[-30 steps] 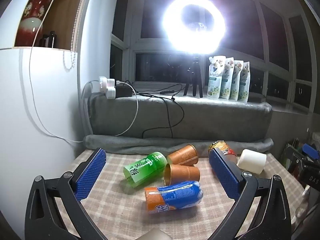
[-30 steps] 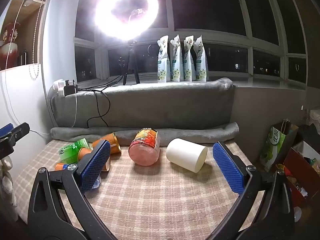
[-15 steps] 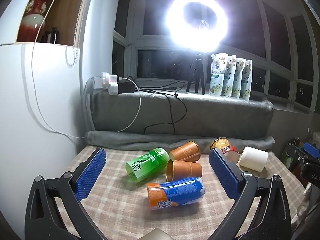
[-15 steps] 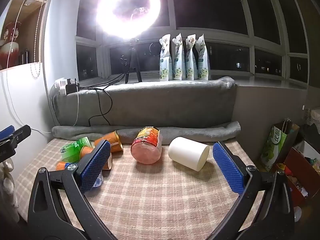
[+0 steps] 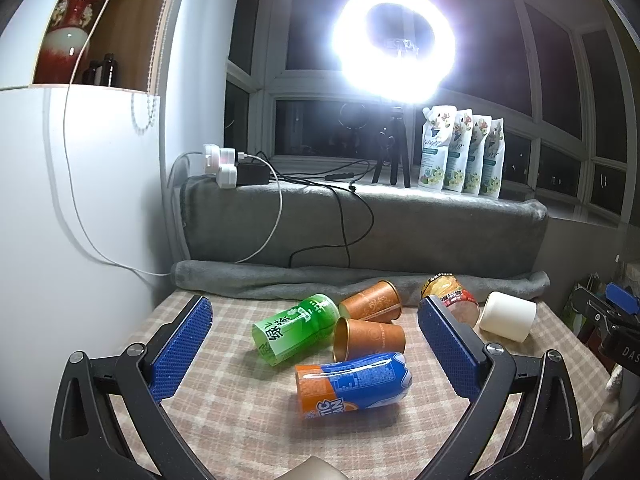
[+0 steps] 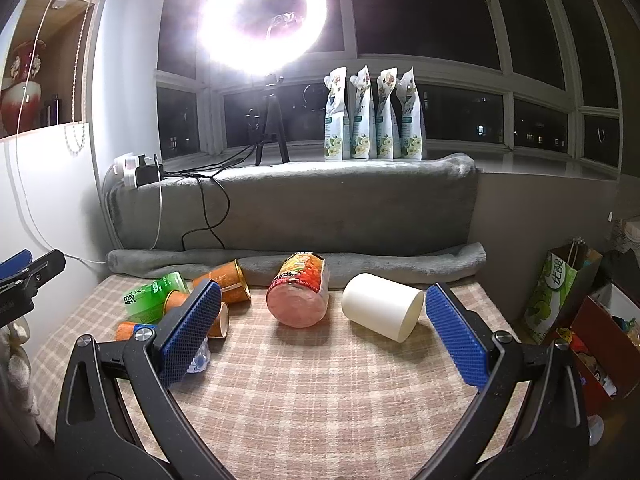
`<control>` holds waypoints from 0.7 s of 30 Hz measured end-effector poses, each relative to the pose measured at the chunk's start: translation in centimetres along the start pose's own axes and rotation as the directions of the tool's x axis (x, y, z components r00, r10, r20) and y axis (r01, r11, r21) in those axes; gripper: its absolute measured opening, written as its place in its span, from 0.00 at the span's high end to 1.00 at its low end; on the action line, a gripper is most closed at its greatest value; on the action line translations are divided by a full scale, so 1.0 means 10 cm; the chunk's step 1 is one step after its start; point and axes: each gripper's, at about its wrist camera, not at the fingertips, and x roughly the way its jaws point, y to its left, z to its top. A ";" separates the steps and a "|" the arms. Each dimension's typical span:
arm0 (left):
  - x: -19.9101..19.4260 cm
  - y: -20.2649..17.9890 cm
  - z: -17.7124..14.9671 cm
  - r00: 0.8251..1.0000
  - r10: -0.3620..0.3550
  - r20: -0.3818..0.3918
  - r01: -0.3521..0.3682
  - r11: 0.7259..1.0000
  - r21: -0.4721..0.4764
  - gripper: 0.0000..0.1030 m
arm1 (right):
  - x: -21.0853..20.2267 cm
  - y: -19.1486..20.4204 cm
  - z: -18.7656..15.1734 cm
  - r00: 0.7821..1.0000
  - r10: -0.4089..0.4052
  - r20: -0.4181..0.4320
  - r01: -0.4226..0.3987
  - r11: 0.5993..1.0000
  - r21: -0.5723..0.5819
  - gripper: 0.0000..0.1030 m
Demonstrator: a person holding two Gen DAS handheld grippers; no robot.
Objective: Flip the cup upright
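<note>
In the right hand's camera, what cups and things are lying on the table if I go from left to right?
Green cup → copper cup → red snack cup → white cup, all lying on their sides.

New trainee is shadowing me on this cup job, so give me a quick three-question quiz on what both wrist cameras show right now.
1. True or false: the white cup stands upright on the checked cloth.
2. Multiple choice: which lies nearest the left gripper? A) the blue-and-orange cup B) the green cup C) the red snack cup
3. Fill in: the right gripper holds ____.

Key
1. False: it lies on its side, open end toward the lower right.
2. A.
3. Nothing: its jaws are wide open, as are the left gripper's.
</note>
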 end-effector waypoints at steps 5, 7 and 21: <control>0.00 0.00 0.00 1.000 0.000 0.000 0.000 1.000 -0.001 0.01 | 0.00 0.01 -0.01 1.000 0.004 0.000 -0.004 1.000 -0.001 0.00; 0.00 0.00 0.00 1.000 -0.002 0.000 0.002 1.000 0.000 0.01 | 0.00 0.01 -0.01 1.000 0.003 -0.001 -0.003 1.000 -0.001 0.00; -0.02 -0.01 0.01 1.000 0.000 0.003 0.000 1.000 0.003 0.01 | 0.00 0.03 0.00 1.000 0.005 -0.002 -0.005 1.000 -0.003 0.00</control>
